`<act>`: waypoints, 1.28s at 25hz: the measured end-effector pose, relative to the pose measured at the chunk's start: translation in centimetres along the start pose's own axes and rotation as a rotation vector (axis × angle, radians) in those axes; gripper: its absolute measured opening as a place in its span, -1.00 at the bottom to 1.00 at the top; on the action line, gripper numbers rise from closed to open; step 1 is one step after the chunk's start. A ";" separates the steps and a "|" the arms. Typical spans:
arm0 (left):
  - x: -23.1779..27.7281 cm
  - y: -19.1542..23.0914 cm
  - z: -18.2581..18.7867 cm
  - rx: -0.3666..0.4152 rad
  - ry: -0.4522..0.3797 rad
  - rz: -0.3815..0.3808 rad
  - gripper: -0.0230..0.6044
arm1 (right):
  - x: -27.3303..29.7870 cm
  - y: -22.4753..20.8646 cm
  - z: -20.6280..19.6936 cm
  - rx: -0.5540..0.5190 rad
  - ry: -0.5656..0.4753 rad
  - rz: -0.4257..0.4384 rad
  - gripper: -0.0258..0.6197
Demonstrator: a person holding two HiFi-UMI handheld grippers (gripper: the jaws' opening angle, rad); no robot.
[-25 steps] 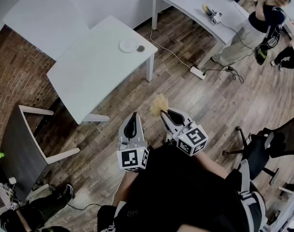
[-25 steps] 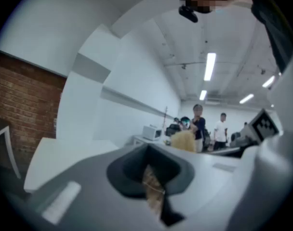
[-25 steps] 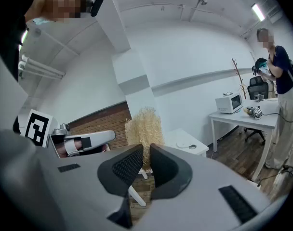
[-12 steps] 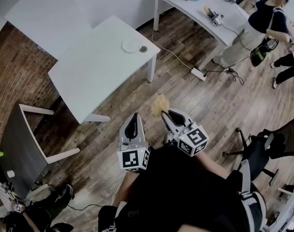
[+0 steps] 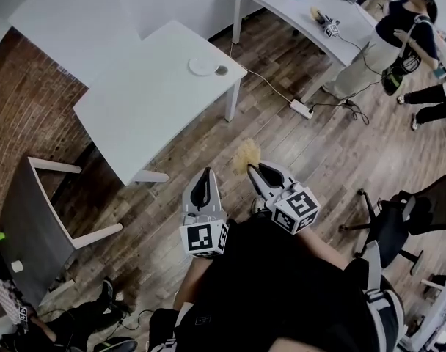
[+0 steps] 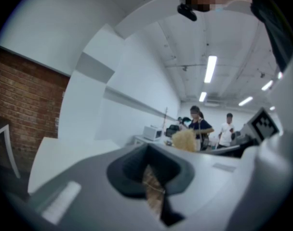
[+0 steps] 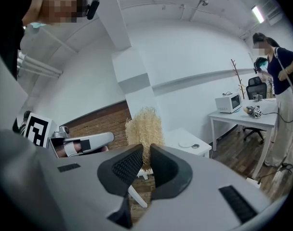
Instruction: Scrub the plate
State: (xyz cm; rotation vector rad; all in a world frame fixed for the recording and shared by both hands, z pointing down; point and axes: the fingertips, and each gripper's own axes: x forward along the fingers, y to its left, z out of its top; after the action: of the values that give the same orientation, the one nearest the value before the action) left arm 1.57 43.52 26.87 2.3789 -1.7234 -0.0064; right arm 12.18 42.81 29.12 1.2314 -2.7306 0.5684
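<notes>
Looks like the approach step: right gripper [image 5: 255, 171] is clamped on a straw-coloured scrubber [image 5: 247, 155], left gripper [image 5: 202, 178] is pinched shut on nothing, and the plate [image 5: 202, 66] sits well ahead of both on the white counter [image 5: 150, 101], near its corner (small dark thing [image 5: 221, 70] just beside it). Next move, I'd guess, is crossing the wooden floor [image 5: 296, 160] to reach it. Plenty of room there, but mind the counter's edge.

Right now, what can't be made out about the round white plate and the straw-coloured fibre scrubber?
Round white plate: too small in head view to tell clean or dirty.
Small dark object beside it: too small to identify.
Straw-coloured fibre scrubber: lower end hidden between the right gripper's jaws, right gripper view.
</notes>
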 end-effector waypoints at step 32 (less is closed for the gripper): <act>9.5 4.9 1.5 0.033 0.013 -0.035 -0.92 | 9.6 -4.2 4.5 0.008 -0.040 0.028 -0.79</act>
State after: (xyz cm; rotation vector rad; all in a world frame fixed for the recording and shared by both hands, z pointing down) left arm -0.17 32.83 27.32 2.4267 -1.6889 0.0320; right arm 9.16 31.86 28.46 1.2219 -2.7851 0.5645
